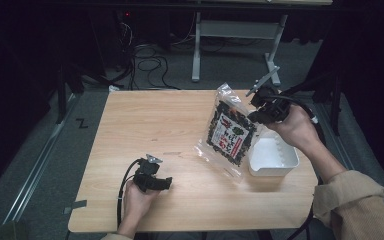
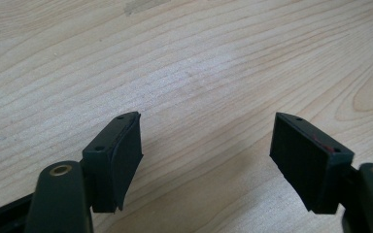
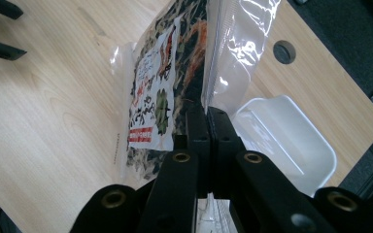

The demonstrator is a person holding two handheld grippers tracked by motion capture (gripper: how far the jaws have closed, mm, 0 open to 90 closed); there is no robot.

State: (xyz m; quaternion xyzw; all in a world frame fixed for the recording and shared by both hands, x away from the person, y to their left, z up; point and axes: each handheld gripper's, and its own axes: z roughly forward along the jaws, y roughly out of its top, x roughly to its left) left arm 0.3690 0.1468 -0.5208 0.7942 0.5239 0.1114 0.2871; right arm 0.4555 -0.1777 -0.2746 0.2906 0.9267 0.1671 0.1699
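**Snack bag lifted beside white tray; left gripper idle**

Black jaws at the bottom of the right gripper view are pressed together on the edge of the snack bag [image 3: 160, 97], which rises from them toward the top of that frame. In the high view the right gripper [image 1: 254, 116] sits at the upper right of the table [image 1: 145, 125], clamping the bag by its right-hand edge. The bag [image 1: 228, 132] hangs tilted, its clear sealed top pointing toward the far edge and its lower corner down near the tabletop; whether that corner touches the wood cannot be told. Contents are dark, with a red and white printed label.

Just right of the bag, at the right edge of the table, stands a white tray [image 1: 290, 161], shallow and without contents. The bag's lower edge overlaps the tray's left rim in the picture.

Lower left of the high view, the left gripper [image 1: 169, 183] lies low over the table in the person's hand. Its own view shows the jaws standing wide apart over bare wood, holding nothing.

Judgement: the step in hand is the carry of the bag toward the tray. The next move calls for swinging the bag right over the rim, lowering it flat, then parting the jaws.
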